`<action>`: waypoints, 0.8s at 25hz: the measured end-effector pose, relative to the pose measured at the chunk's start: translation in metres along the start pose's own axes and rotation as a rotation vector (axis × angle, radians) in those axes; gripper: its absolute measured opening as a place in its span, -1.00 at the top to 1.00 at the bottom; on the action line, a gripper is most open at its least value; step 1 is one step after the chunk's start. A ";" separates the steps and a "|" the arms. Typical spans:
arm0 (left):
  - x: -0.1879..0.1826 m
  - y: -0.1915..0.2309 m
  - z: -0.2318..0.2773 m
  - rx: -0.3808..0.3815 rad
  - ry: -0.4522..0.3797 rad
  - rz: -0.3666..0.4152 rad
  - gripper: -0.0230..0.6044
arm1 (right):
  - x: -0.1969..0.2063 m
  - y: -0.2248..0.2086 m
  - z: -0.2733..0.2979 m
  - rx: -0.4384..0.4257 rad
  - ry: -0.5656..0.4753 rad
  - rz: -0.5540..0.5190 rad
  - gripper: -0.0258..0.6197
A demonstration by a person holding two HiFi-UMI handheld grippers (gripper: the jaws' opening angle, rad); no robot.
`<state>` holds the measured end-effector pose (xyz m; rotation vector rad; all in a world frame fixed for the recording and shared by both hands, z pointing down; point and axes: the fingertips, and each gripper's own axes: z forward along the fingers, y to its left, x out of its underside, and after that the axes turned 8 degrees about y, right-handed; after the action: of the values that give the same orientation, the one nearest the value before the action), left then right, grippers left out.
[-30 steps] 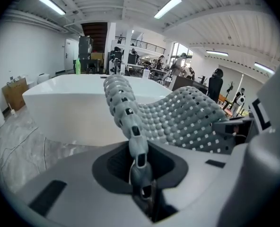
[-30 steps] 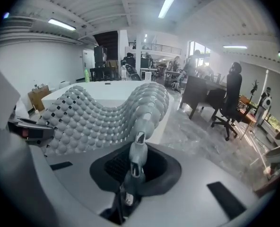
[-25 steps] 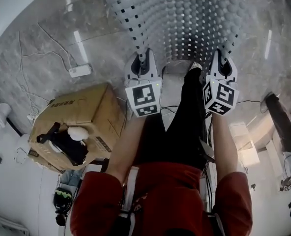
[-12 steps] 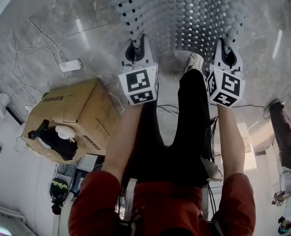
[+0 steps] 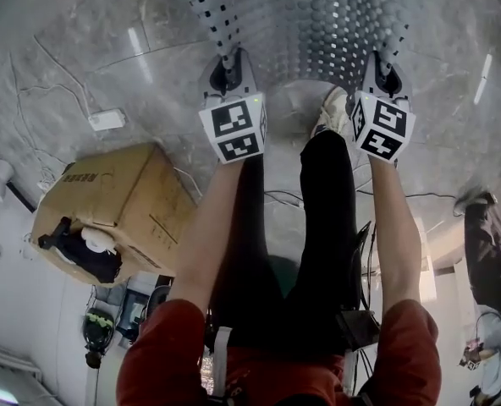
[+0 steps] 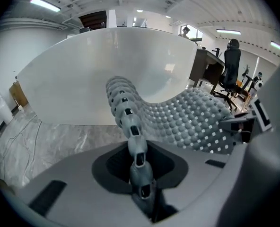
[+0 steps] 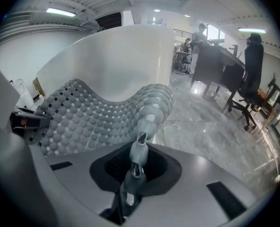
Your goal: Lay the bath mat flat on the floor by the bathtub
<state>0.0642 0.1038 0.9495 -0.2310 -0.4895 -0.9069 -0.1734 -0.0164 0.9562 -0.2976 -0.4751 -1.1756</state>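
Observation:
A grey bubbled bath mat (image 5: 318, 24) with square holes hangs stretched between both grippers above the marble floor. My left gripper (image 5: 226, 68) is shut on the mat's near left corner; in the left gripper view the mat edge (image 6: 130, 126) runs out of the jaws toward the white bathtub (image 6: 83, 74). My right gripper (image 5: 388, 64) is shut on the near right corner, and the mat (image 7: 107, 112) sags in a curve away from it. The person's legs and a shoe (image 5: 333, 112) stand between the two grippers.
An open cardboard box (image 5: 107, 214) stands on the floor at the left. A white power strip (image 5: 107, 119) with cables lies beyond it. Dark desks and office chairs (image 7: 246, 74) stand across the room. More cables trail near the person's feet.
Both grippers moved forward and slightly up in the head view, carrying the mat further from the person. The box has slid down and left in the picture.

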 end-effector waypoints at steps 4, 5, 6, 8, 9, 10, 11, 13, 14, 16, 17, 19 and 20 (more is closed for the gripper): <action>0.020 0.003 0.041 -0.015 0.029 0.027 0.69 | 0.019 -0.008 0.042 0.000 0.030 -0.037 0.78; 0.023 0.002 0.052 -0.016 0.034 0.040 0.69 | 0.023 -0.010 0.052 0.001 0.037 -0.047 0.78; 0.026 0.001 0.063 -0.015 0.036 0.053 0.69 | 0.026 -0.012 0.062 0.005 0.044 -0.056 0.78; 0.033 0.002 0.083 -0.013 0.041 0.072 0.69 | 0.034 -0.013 0.079 0.011 0.058 -0.068 0.78; 0.038 0.003 0.091 -0.013 0.046 0.074 0.69 | 0.039 -0.013 0.087 0.011 0.066 -0.072 0.78; 0.042 0.005 0.099 -0.013 0.052 0.073 0.69 | 0.043 -0.011 0.096 0.009 0.073 -0.076 0.78; 0.047 0.007 0.108 -0.013 0.058 0.069 0.69 | 0.047 -0.010 0.105 0.007 0.079 -0.081 0.78; 0.053 0.010 0.125 -0.015 0.065 0.064 0.69 | 0.052 -0.009 0.124 0.004 0.088 -0.097 0.78; 0.056 0.011 0.133 -0.017 0.067 0.065 0.69 | 0.054 -0.009 0.133 0.003 0.092 -0.105 0.78; 0.061 0.012 0.148 -0.018 0.071 0.075 0.69 | 0.058 -0.009 0.149 0.003 0.102 -0.114 0.78; 0.064 0.013 0.155 -0.018 0.073 0.082 0.69 | 0.060 -0.009 0.157 0.003 0.107 -0.115 0.78; 0.071 0.013 0.168 -0.016 0.077 0.092 0.69 | 0.066 -0.010 0.170 0.003 0.114 -0.122 0.78; 0.075 0.014 0.175 -0.016 0.078 0.094 0.69 | 0.069 -0.010 0.177 0.004 0.115 -0.130 0.78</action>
<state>0.0597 0.1287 1.1382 -0.2304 -0.3963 -0.8248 -0.1972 0.0054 1.1434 -0.1961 -0.4008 -1.3106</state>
